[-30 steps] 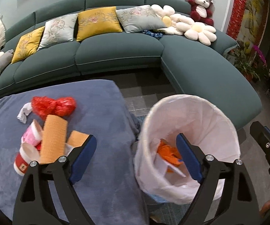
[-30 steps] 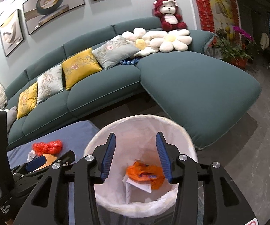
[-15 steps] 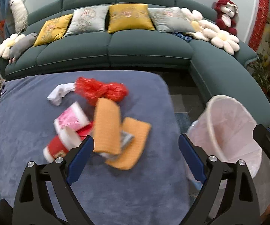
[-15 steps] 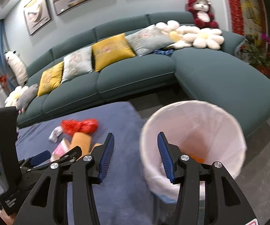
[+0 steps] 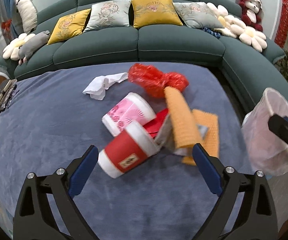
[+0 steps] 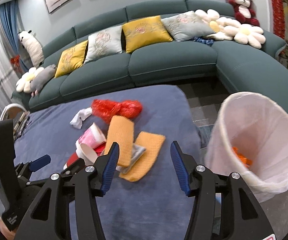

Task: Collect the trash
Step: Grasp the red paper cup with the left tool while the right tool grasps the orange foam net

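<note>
A pile of trash lies on the blue-covered table (image 5: 34,140): a red paper cup (image 5: 127,153) on its side, a pink paper cup (image 5: 128,116), an orange wrapper (image 5: 181,120), a red plastic bag (image 5: 156,80) and a white tissue (image 5: 102,85). My left gripper (image 5: 145,168) is open and empty, just in front of the red cup. My right gripper (image 6: 144,166) is open and empty, above the table near the orange wrapper (image 6: 122,140). The white-lined trash bin (image 6: 257,140) stands right of the table, with orange scraps inside.
A green sofa (image 6: 164,66) with cushions and plush toys curves behind and to the right of the table. Small items (image 5: 0,100) lie at the table's left edge. The left gripper's body (image 6: 6,160) shows at the right wrist view's left.
Both grippers have swung left, from over the trash bin to over the table. The trash pile is now in front of the left gripper. Both stayed open and empty.
</note>
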### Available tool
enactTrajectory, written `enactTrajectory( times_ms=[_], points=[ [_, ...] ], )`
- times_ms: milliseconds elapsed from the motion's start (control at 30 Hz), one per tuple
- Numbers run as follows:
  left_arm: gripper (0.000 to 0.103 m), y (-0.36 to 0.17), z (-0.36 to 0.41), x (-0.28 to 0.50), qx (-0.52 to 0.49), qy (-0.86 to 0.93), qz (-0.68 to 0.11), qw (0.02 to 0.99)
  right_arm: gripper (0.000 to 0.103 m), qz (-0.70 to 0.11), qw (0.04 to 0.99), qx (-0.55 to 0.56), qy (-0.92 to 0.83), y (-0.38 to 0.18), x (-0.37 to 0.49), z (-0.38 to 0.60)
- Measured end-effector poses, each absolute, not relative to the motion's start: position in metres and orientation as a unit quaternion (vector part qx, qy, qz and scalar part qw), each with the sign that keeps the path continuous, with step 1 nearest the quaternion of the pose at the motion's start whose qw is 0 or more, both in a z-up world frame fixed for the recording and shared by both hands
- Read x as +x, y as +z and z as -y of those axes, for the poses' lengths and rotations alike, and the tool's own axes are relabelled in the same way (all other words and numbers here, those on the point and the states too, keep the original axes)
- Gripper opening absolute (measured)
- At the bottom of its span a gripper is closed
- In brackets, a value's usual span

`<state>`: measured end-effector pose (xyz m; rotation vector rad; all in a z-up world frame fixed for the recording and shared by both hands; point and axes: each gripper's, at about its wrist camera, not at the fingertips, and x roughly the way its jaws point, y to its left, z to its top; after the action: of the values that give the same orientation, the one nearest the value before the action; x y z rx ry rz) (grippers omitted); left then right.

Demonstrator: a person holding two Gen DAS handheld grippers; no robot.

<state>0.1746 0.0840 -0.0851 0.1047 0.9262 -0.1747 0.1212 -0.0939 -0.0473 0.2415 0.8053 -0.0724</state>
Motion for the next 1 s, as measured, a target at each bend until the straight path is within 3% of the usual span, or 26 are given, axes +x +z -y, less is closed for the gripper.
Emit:
enactTrajectory(
  times_ms=[567,900,933,1000],
  points=[
    [0.093,-0.147,-0.126,0.210,0.077,-0.108,-0.485,0.864,0.063,-0.449,0.889,0.087,-0.008,-0.102,0.193,0.030],
    [0.090,-0.161,-0.123,0.219,0.062,-0.141,-0.496,0.854,0.063,-0.472,0.880,0.058,-0.007,-0.133,0.222,0.014],
    [0.085,-0.161,-0.123,0.220,0.050,-0.147,-0.502,0.851,0.062,-0.473,0.879,0.057,-0.009,-0.135,0.223,0.015],
    [0.080,-0.161,-0.125,0.222,0.034,-0.150,-0.510,0.847,0.051,-0.478,0.876,0.061,-0.009,-0.139,0.224,0.018]
  ],
)
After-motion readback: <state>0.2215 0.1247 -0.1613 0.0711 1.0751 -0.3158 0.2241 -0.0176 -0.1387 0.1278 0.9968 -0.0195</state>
